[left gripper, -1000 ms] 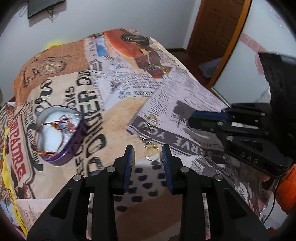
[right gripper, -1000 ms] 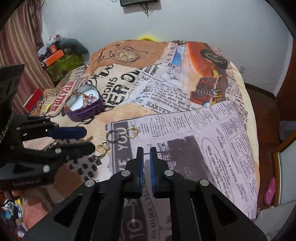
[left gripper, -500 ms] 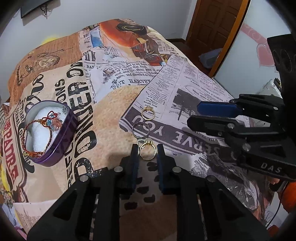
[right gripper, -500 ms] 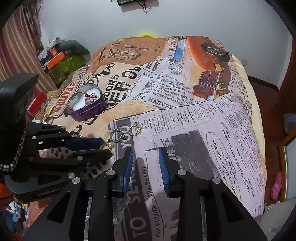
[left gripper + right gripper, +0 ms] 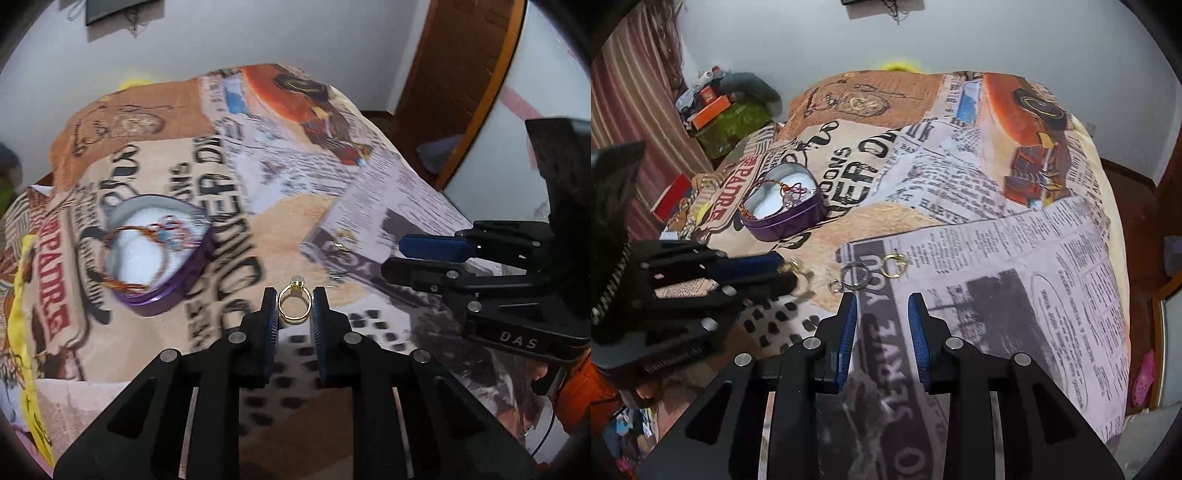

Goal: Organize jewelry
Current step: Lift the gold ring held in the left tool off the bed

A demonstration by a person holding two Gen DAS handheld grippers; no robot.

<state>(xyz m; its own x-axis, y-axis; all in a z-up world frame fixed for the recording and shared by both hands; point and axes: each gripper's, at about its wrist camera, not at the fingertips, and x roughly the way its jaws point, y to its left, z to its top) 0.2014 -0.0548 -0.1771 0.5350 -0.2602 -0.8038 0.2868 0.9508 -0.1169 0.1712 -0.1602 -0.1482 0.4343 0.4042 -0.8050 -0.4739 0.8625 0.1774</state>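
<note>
My left gripper is shut on a gold ring with a small stone and holds it above the bedspread. It also shows at the left of the right wrist view. A purple heart-shaped tin with white padding and a red beaded bracelet lies to its left; it shows in the right wrist view too. My right gripper is open and empty, just behind a silver ring and a gold ring on the newspaper.
The bed is covered by a printed bedspread. A small silver piece lies by the silver ring. Boxes and clutter stand at the far left by a striped curtain. A wooden door is at the right.
My left gripper closed on the gold ring and lifted it off the bed, moving left toward the tin. My right gripper opened wider.
</note>
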